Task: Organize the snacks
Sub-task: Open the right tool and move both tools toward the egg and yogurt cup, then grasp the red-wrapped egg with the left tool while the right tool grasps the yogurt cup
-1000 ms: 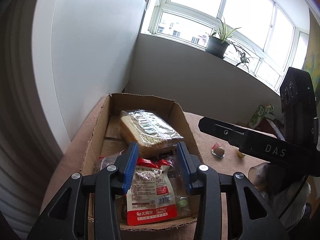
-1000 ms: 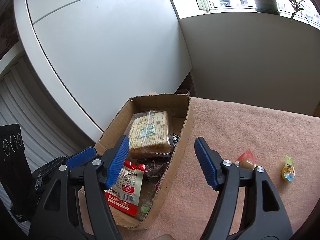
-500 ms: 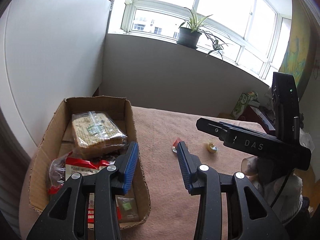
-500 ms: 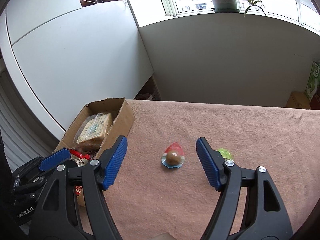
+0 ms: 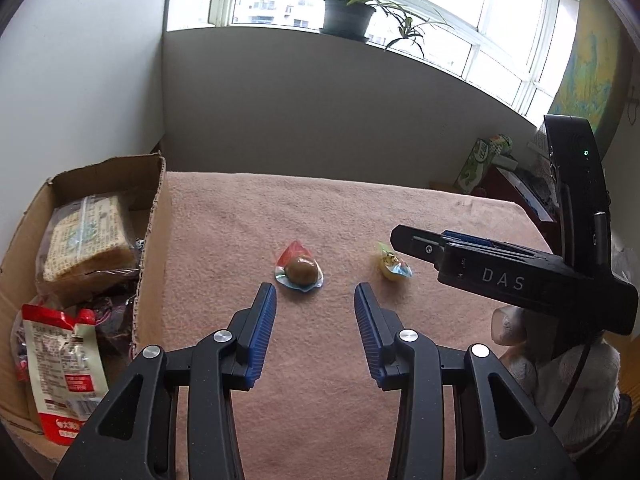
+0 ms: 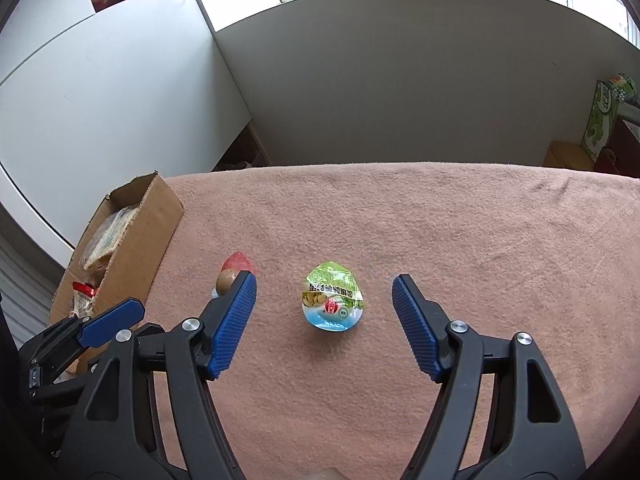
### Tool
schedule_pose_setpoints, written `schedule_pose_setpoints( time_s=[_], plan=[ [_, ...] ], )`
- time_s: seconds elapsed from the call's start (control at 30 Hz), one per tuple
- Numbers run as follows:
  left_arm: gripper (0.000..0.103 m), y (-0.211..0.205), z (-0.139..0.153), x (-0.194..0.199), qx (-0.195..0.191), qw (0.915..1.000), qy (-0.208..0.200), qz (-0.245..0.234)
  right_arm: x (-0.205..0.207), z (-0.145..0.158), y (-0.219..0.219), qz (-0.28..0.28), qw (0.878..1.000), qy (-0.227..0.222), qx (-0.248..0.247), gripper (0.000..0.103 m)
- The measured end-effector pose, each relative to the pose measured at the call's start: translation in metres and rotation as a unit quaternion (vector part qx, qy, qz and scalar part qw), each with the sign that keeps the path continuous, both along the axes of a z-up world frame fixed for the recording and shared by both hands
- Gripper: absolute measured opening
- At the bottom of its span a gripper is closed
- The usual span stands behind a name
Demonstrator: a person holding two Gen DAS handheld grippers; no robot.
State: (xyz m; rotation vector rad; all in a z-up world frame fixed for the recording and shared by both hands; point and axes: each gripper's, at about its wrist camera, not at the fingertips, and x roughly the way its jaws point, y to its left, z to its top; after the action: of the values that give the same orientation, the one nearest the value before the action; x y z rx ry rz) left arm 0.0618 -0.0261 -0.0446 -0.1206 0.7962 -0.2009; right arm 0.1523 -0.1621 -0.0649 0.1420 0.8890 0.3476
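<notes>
A cardboard box (image 5: pixel 154 216) stood at the left edge of a table covered in pink cloth (image 5: pixel 304 208). Everything below is placed relative to that box.

Inside the box, a wrapped loaf of sliced bread (image 5: pixel 84 236) lay toward the far end. A red and white pouch (image 5: pixel 66 364) lay at the near end, with dark wrappers between the two.

Just right of the box, on the cloth, sat a small brown snack (image 5: pixel 300 268) in a clear wrapper with a red tip. The left gripper (image 5: pixel 315 300) hovered near it, on the camera's side, angled down. Its blue-padded jaws were released, moderately apart, with nothing between them. The brown snack lay just beyond the left jaw's tip, apart from it.

Farther right of the box lay a second snack (image 6: pixel 331 302), a small sealed cup with a green, yellow and blue lid. In the right wrist view it sat on the cloth centred in the gap of the right gripper (image 6: pixel 324 300), whose jaws stood wide apart and released, touching nothing. Its left jaw partly hid the brown snack in that view. A hand in a white glove (image 5: pixel 560 372) held the right gripper.

Farthest right of the box, beyond the table, stood a green carton (image 5: pixel 476 164). A potted plant (image 5: pixel 348 10) sat on the window sill behind the table.
</notes>
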Motion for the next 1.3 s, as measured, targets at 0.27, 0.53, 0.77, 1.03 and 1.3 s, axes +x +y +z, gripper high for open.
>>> schedule_pose_setpoints(
  time_s=[0.27, 0.53, 0.77, 1.03, 1.3],
  plan=[
    [0.040, -0.007, -0.023, 0.024, 0.010, 0.9995, 0.029, 0.010, 0.008, -0.018, -0.001, 0.010, 1.000, 0.024, 0.000, 0.074],
    [0.040, -0.013, -0.034, 0.040, 0.022, 0.9988, 0.042, 0.014, 0.014, -0.032, -0.002, 0.018, 0.999, 0.040, 0.013, 0.065],
    [0.040, -0.012, -0.041, 0.055, 0.023, 0.9979, 0.057, 0.019, 0.014, -0.031, 0.005, 0.027, 0.999, 0.036, -0.005, 0.064],
    [0.034, -0.013, -0.046, 0.059, 0.025, 0.9974, 0.066, 0.017, 0.014, -0.031, 0.007, 0.034, 0.999, 0.038, -0.009, 0.041],
    [0.033, -0.019, -0.045, 0.058, 0.037, 0.9975, 0.059, 0.012, 0.008, -0.027, 0.011, 0.042, 0.998, 0.033, -0.018, 0.039]
  ],
)
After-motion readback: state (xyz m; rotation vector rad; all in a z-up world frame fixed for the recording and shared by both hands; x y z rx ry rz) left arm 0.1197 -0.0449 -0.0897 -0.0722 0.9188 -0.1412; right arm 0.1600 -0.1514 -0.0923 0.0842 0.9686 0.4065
